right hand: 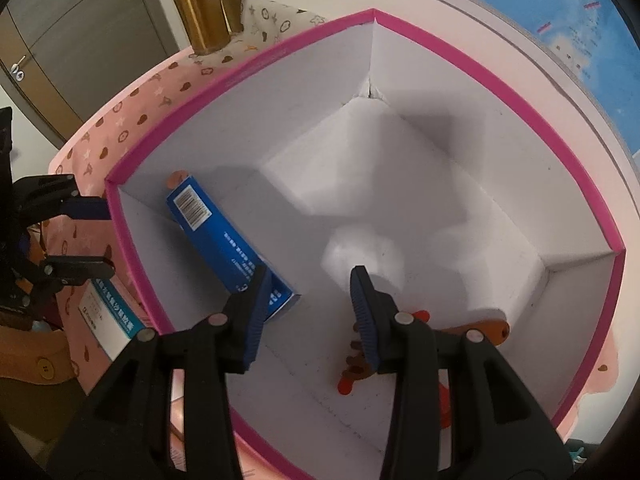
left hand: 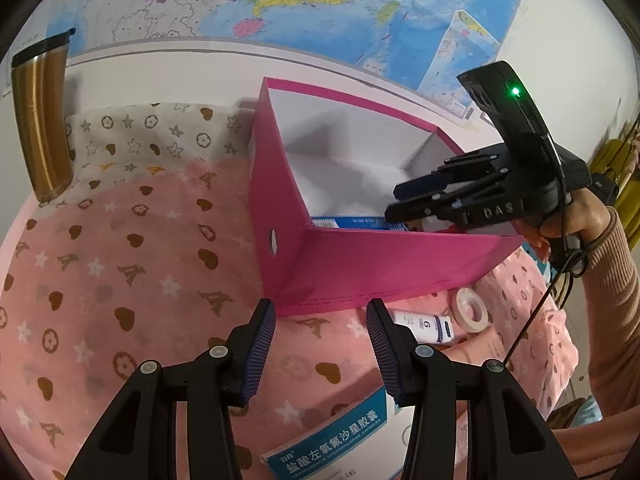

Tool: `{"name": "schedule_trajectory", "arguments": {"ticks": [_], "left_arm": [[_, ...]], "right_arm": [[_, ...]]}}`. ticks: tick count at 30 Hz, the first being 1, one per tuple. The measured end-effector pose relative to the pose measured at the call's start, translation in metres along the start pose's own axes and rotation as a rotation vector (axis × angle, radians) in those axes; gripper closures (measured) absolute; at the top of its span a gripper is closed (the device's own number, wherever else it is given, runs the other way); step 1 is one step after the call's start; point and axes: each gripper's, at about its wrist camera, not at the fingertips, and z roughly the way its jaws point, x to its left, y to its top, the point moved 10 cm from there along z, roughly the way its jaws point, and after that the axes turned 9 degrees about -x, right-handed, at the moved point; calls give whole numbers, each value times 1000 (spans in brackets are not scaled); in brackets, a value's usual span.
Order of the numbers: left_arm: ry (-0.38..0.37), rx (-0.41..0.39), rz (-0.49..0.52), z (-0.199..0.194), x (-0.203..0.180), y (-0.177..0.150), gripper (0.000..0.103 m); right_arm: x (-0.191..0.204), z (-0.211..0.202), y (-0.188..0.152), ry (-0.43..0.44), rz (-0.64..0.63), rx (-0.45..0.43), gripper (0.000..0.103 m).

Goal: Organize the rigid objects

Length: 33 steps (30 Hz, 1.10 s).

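The right gripper (right hand: 308, 280) hangs over the open pink cardboard box (right hand: 168, 92), fingers partly apart and gripping nothing. A long blue carton (right hand: 224, 232) lies on the white floor at ten o'clock of them, its near end just behind the left finger. The left gripper (left hand: 320, 312), likewise parted and empty, hovers outside the box's near corner; a white-and-blue medicine box (left hand: 332, 444) lies beneath it at six o'clock.

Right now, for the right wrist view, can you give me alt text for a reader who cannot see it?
The right gripper, fingers apart and empty, points down into an open pink box with a white interior. Inside lie a blue medicine carton near the left wall and an orange-and-brown toy partly hidden behind the gripper. The left gripper waits outside the box's left wall, a gold tumbler behind.
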Motion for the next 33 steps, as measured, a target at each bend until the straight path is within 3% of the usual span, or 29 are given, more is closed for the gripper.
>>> {"name": "schedule_trajectory", "arguments": {"ticks": [8,12,18,21,25,33], "left_arm": [[-1,8,-5,4,1,-2,55],[8,12,0,-1,5,-6,55],[22,29,19,-14,9,-20,55],[25,47,14,-21,6,-31,55],[17,77,9,-29,-2,-50,55],[43,108,10,-48,-4,-78,54]], "right_arm": [[-32,19,9,-150,56,40,61],[-32,-6,14,-155,100,-90,61],[23,-90,1,10,134,-354,61],[56,-111,-17,91,136,-407,61],[93,-107,-45,192,161,-390,61],[151,-51,-98,364,264,-244,61]]}}
